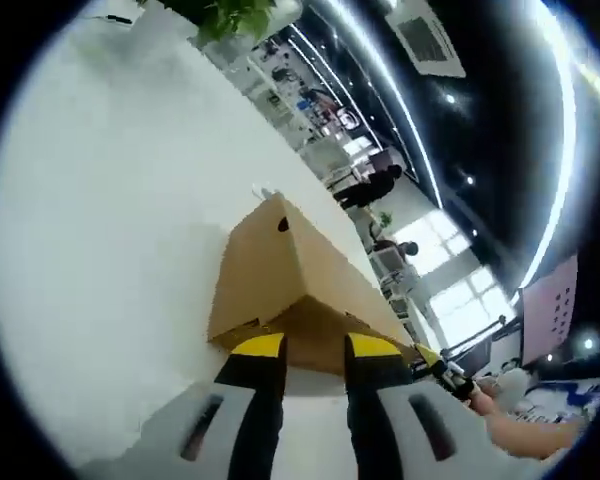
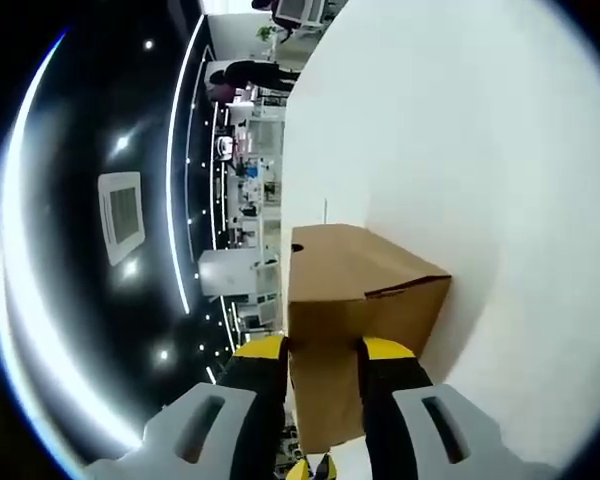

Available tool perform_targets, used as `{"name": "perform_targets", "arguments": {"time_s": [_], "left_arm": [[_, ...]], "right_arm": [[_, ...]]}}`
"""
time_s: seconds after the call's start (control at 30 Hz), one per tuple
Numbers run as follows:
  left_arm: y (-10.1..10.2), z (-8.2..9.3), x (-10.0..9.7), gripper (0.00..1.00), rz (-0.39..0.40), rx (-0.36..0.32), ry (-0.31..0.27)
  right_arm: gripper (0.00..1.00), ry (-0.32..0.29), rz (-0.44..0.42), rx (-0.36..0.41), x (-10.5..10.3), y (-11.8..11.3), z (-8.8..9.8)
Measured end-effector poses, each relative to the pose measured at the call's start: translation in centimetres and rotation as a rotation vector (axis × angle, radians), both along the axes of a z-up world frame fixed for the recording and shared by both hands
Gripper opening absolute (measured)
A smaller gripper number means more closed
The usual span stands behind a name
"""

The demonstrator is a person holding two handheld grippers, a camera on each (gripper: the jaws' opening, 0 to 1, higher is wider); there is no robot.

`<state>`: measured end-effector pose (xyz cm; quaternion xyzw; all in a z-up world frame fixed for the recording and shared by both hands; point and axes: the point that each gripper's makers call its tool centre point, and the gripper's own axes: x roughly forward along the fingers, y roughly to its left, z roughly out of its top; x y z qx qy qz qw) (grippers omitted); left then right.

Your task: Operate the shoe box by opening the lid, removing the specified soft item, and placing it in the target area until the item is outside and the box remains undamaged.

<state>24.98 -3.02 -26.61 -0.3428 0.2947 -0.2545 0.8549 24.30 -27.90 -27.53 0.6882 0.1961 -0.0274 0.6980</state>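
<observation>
Plain brown cardboard, matte and smooth with crisp folded edges: that's the shoe box (image 1: 280, 290), sitting on a white table (image 1: 110, 230) with a faintly grainy surface. In the left gripper view the box is dead centre, running off toward 1 o'clock, with a small dark round hole near the top of its end panel. The lid looks closed on it.

The left gripper (image 1: 314, 350) comes up from 6 o'clock, black jaws with yellow tips, and both tips are pressed against the near edge of the box, so it's gripping the cardboard there. The other gripper's yellow tip pokes in at about 4 o'clock beside a person's hand (image 1: 510, 420).

In the right gripper view the box (image 2: 350, 300) sits centre again, table (image 2: 480, 150) off to 2 o'clock. The right gripper (image 2: 323, 355) has its yellow tips either side of the box's near panel, clamped on it. Dark ceiling with curved light strips (image 2: 185, 170) at 9 o'clock.
</observation>
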Motion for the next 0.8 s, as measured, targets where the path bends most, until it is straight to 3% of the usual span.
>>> {"name": "perform_targets", "arguments": {"time_s": [0.03, 0.13, 0.37, 0.47, 0.63, 0.77, 0.8], "left_arm": [[0.4, 0.1, 0.3, 0.23, 0.034, -0.010, 0.010], [0.6, 0.1, 0.4, 0.23, 0.035, -0.031, 0.008], [1.4, -2.5, -0.9, 0.26, -0.074, 0.285, -0.064], [2.0, -3.0, -0.7, 0.29, -0.070, 0.373, -0.093], [2.6, -2.3, 0.4, 0.31, -0.055, 0.436, -0.152], [2.7, -1.7, 1.5, 0.26, -0.100, 0.584, -0.261], [2.4, -1.5, 1.7, 0.26, -0.100, 0.583, -0.273]], "right_arm": [[0.26, 0.000, -0.002, 0.005, 0.0, 0.0, 0.0], [0.26, -0.003, -0.010, 0.008, 0.1, 0.0, -0.1], [0.26, -0.024, -0.017, 0.032, 0.4, -0.1, 0.8], [0.26, -0.031, -0.021, 0.041, 0.6, 0.0, 1.4], [0.26, -0.043, -0.024, 0.062, 0.7, 0.1, 2.2], [0.26, -0.045, -0.027, 0.072, 0.9, 0.0, 2.4], [0.26, -0.047, -0.028, 0.073, 0.9, -0.1, 2.5]]}}
